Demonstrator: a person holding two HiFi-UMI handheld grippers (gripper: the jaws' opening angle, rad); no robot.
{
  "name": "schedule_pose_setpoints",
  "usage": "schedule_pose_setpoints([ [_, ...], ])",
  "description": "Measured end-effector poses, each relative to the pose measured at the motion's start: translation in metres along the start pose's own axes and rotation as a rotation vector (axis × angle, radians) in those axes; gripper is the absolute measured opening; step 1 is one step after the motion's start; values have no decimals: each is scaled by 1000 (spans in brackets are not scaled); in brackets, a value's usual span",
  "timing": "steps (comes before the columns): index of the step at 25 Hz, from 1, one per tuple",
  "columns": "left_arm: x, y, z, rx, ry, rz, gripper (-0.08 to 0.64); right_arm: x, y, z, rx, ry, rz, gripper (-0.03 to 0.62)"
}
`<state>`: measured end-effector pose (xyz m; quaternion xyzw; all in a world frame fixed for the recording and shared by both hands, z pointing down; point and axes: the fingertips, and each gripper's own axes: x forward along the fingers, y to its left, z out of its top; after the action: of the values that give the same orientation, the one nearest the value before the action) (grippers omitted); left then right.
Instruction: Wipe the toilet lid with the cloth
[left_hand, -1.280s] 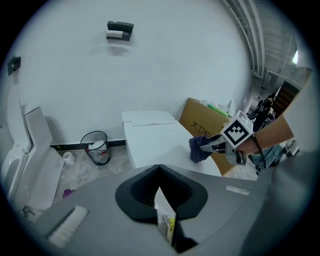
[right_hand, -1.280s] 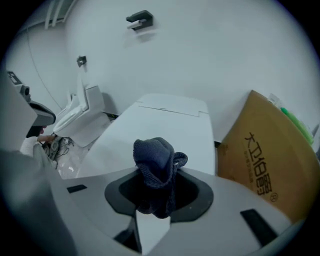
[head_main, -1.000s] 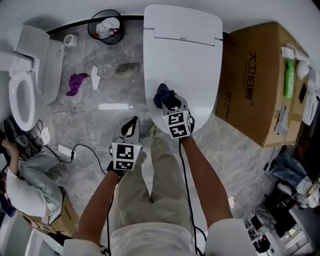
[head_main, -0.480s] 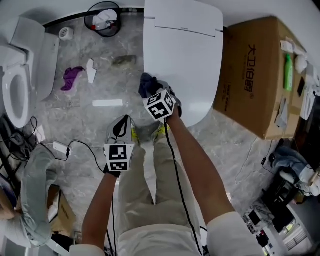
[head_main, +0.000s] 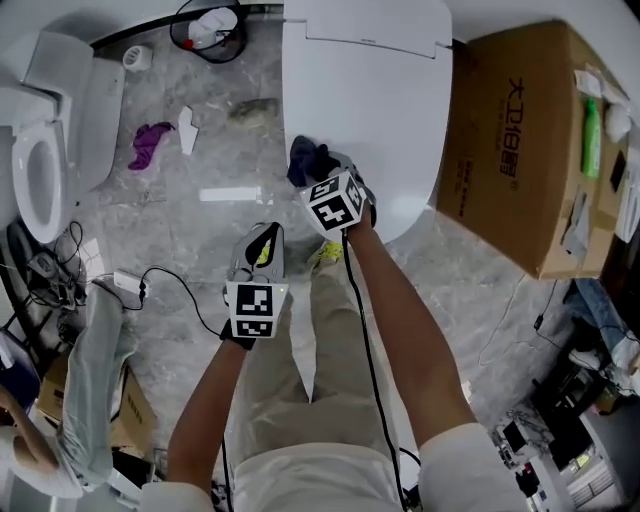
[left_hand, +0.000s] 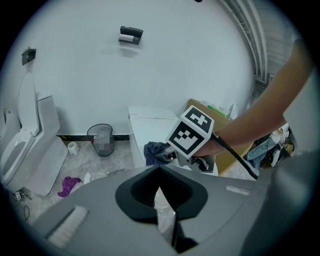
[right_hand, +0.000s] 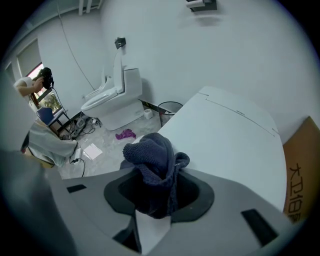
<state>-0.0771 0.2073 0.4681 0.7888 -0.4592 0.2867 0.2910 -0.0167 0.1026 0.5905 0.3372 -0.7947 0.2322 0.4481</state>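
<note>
Right gripper (head_main: 322, 178) has its jaws clamped on the dark blue cloth (right_hand: 152, 160), a bunched, nubbly wad that sticks out lengthwise ahead of the jaws. It sits at the near left edge of the closed white toilet lid (head_main: 370, 110). Left gripper (left_hand: 160, 192) hangs over the floor, jaws nearly together and empty.

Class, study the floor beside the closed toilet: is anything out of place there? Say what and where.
Yes. Litter lies scattered on the floor left of the toilet lid: a crumpled purple rag, a white paper scrap beside it, a white strip and a brownish clump. A black cable also trails loose across it.
</note>
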Motion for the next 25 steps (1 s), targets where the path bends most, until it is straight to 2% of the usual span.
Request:
schedule_pose_setpoints([
  [10,15,-25,17,63,2,-40,0,-10,-21,-17,0,25,-8,132],
  [25,17,-44,10,65,6,-57,0,-35,-72,-57,62,77,-66,133],
])
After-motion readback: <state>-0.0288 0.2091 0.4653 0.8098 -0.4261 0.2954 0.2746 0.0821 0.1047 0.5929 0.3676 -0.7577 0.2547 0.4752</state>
